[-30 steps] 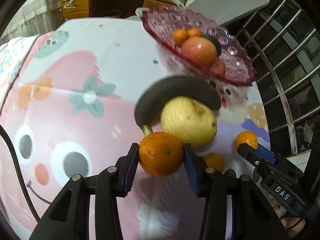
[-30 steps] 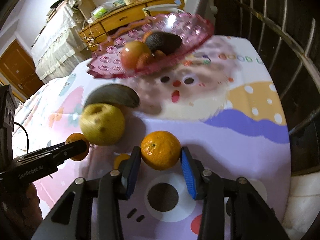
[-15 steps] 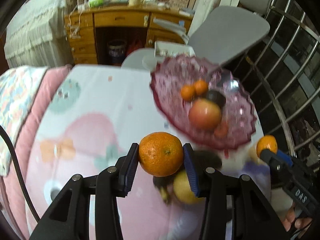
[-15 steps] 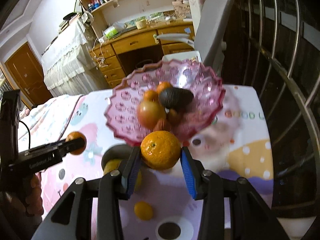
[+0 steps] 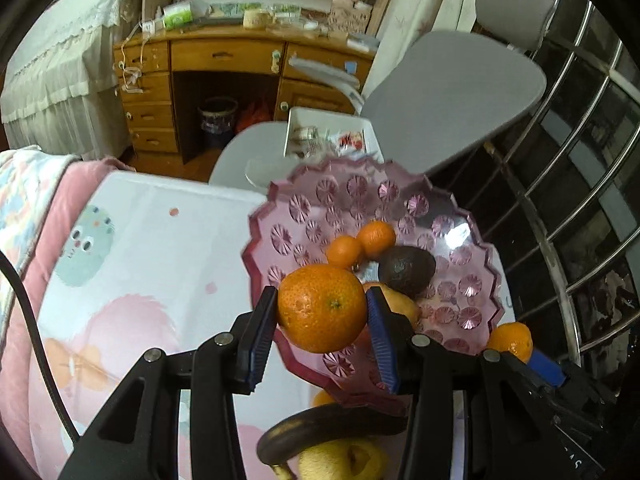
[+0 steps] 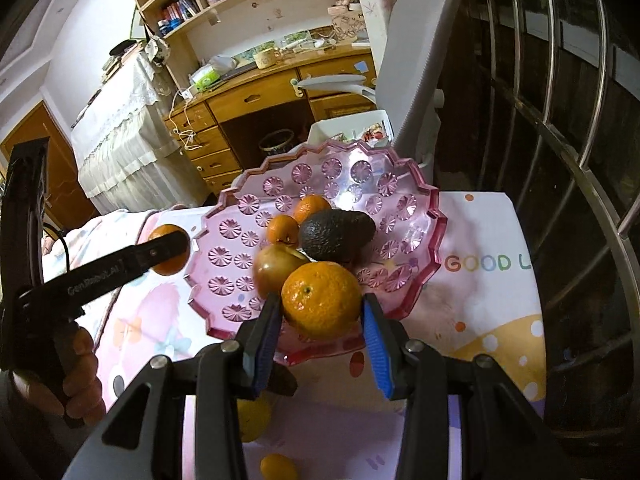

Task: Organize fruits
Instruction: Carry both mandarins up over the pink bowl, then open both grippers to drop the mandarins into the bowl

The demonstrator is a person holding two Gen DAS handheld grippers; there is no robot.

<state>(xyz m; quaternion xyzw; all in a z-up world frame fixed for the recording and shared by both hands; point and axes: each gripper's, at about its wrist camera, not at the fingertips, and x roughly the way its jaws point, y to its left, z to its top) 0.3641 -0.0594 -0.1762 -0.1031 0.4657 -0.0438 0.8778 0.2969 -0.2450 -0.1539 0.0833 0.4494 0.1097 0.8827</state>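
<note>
Behind our pink bowl (image 5: pixel 472 280) stands a wooden cabinet. Each hand-held gripper (image 5: pixel 322 312) (image 6: pixel 320 310) clamps a firm, round, slightly slippery orange (image 5: pixel 322 306) (image 6: pixel 320 300) across its middle, above the bowl's rim.

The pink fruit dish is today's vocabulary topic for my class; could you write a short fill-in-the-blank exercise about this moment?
1. The left tool is shut on an ____.
2. The dark fruit in the pink dish, beside the two small oranges, is an ____.
3. The right tool holds its orange above the dish's ____ edge.
4. Behind the dish stands a grey ____.

Missing words: orange; avocado; near; chair
</note>
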